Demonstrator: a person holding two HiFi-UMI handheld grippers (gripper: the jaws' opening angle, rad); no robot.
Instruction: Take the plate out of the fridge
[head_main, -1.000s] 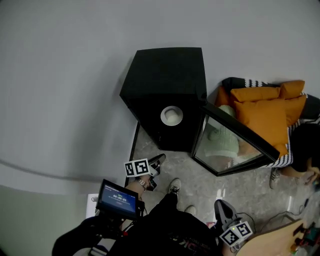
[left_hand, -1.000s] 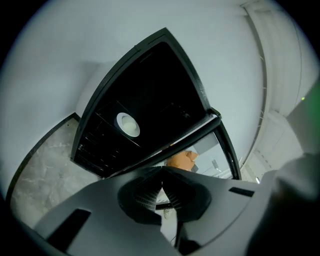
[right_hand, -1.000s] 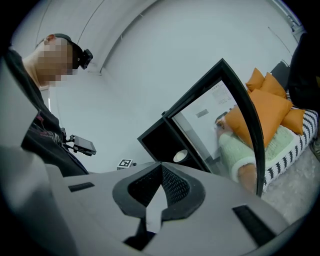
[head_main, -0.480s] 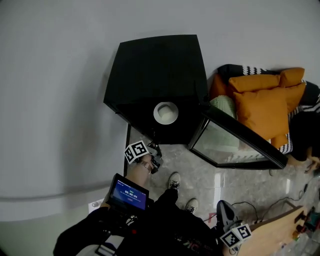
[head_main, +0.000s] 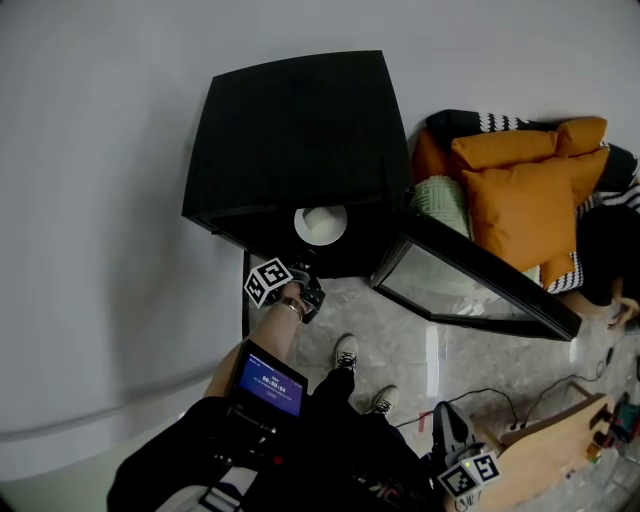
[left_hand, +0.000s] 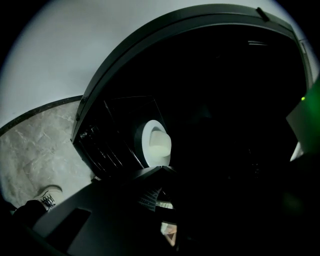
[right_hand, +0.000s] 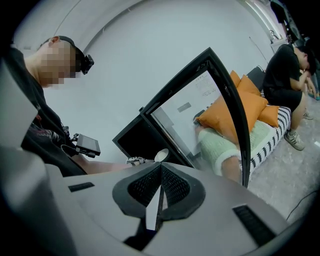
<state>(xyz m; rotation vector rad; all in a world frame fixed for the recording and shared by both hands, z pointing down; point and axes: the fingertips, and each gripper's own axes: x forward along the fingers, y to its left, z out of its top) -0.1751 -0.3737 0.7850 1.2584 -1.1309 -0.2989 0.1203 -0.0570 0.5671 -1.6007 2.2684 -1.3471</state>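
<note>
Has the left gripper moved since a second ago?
Yes. The left gripper has closed in on the open fridge, now just short of the plate.

White plate (head_main: 320, 224) inside the open black fridge (head_main: 290, 130), fridge on speckled grey floor (head_main: 470, 350).

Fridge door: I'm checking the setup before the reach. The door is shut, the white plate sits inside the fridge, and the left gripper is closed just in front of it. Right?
Not quite: the fridge door stands open, swung out to the right, as the head view shows. The white plate does sit inside the fridge, with the closed left gripper just in front.
</note>
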